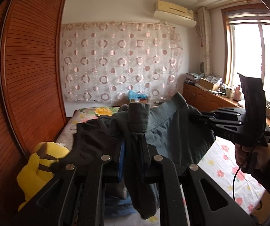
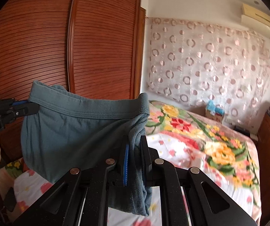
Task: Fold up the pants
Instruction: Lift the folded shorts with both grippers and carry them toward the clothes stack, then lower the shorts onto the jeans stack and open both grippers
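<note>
Grey-blue pants [image 2: 69, 128] hang in the air above the bed, held by the waistband between both grippers. My left gripper [image 1: 133, 141] is shut on one end of the waistband; bunched cloth [image 1: 137, 119] sticks up past its fingers. My right gripper [image 2: 135, 146] is shut on the other end, with cloth hanging down between the fingers. In the left wrist view the right gripper [image 1: 197, 117] grips the waistband [image 1: 165, 111] from the right. In the right wrist view the left gripper [image 2: 31, 108] grips it from the left.
A bed with a floral cover [image 2: 200, 141] lies below. A yellow plush toy [image 1: 39, 165] and dark clothes [image 1: 89, 137] lie on it. A wooden slatted wardrobe [image 2: 78, 47] stands on the left. A wooden cabinet [image 1: 206, 98] with clutter stands under the window.
</note>
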A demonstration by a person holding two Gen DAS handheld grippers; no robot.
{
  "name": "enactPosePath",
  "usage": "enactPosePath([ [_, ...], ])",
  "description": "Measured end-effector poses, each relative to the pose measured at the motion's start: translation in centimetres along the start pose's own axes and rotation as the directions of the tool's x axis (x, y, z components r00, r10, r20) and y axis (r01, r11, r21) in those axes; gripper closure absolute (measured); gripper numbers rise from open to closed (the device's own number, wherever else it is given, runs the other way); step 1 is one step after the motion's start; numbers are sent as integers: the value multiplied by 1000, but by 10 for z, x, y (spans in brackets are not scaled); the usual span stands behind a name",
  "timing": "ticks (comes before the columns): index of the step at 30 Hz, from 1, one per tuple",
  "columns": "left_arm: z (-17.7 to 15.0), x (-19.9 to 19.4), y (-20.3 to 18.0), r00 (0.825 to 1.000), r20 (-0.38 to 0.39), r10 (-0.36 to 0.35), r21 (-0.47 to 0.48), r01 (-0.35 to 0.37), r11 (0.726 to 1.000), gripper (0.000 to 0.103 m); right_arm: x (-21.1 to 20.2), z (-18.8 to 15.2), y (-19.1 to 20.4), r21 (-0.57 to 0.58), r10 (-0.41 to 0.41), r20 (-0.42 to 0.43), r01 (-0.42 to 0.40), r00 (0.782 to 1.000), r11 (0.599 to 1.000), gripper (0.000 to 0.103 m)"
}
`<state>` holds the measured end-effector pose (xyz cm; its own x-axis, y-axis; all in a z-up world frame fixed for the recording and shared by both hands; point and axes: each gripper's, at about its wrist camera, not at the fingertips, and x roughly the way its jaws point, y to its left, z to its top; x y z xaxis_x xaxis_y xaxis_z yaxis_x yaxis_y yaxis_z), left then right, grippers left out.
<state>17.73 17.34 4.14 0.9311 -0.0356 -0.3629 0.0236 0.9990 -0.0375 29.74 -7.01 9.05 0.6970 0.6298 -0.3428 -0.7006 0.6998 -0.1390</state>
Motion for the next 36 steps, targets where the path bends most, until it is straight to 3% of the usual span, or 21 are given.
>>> enactPosePath([
  [9,-10,17,41,997,-9,81,-77,-81,994,89,77,15,-4,-96,29,-12,-30,1000,995,93],
  [18,-31,20,54,992,-21,126,-138,-128,982,88,146,39,5,-150,68,-46,-74,997,986,93],
  [26,-45,26,63,982,-45,182,-182,-187,965,88,167,42,14,-162,130,-66,-139,989,977,93],
  [29,-53,30,65,980,-66,189,-193,-199,961,88,169,37,3,-131,121,-86,-132,989,983,80],
  [33,-59,28,65,976,-73,204,-191,-215,958,88,158,29,-26,-49,121,-50,-124,991,991,77],
  [36,-61,28,63,974,-78,213,-183,-224,957,86,155,18,-42,-9,172,-65,-173,983,985,77],
])
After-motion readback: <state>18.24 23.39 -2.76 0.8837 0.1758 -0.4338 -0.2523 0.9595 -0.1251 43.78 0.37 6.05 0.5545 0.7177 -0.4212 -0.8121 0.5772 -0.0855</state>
